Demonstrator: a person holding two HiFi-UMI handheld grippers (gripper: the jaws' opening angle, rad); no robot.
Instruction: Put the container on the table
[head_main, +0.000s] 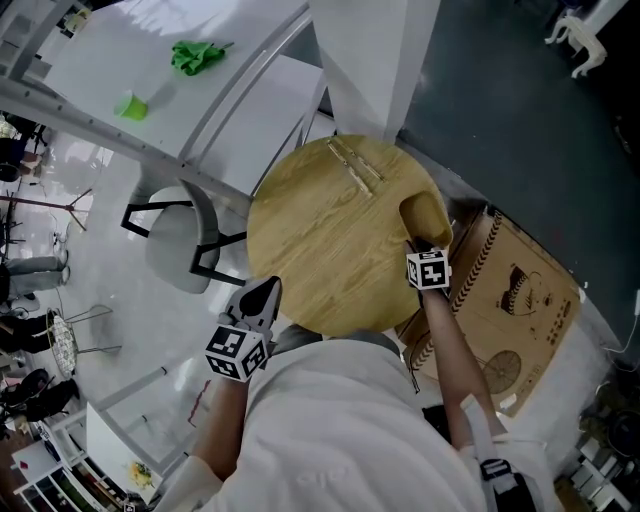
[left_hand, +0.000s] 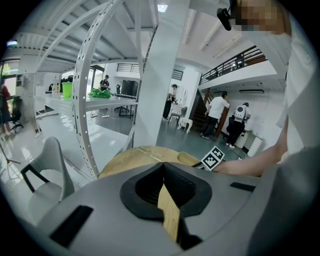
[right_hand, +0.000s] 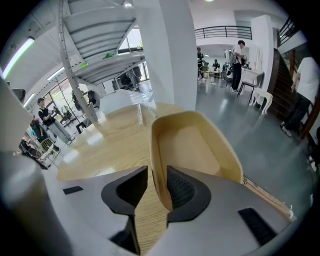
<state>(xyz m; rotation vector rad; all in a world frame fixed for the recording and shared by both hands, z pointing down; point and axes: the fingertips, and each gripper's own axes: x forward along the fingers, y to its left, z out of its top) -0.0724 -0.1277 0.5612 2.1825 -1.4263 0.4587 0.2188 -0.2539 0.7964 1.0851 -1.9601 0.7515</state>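
The container (head_main: 425, 215) is a pale wooden open tray resting on the right edge of the round wooden table (head_main: 320, 240). In the right gripper view the container (right_hand: 192, 145) fills the centre, with its near left wall standing between the jaws. My right gripper (right_hand: 156, 172) is open: the left pad stands clear of the wall. From above, my right gripper (head_main: 418, 243) points steeply down at the tray's near end. My left gripper (head_main: 268, 285) hovers at the table's near left edge, shut and empty; in its own view my left gripper (left_hand: 163, 167) looks over the table (left_hand: 130, 157).
A thin wooden strip (head_main: 355, 165) lies at the table's far side. A grey chair (head_main: 180, 240) stands left of the table, a white column (head_main: 370, 60) behind it. A patterned wooden board (head_main: 510, 300) lies on the floor to the right.
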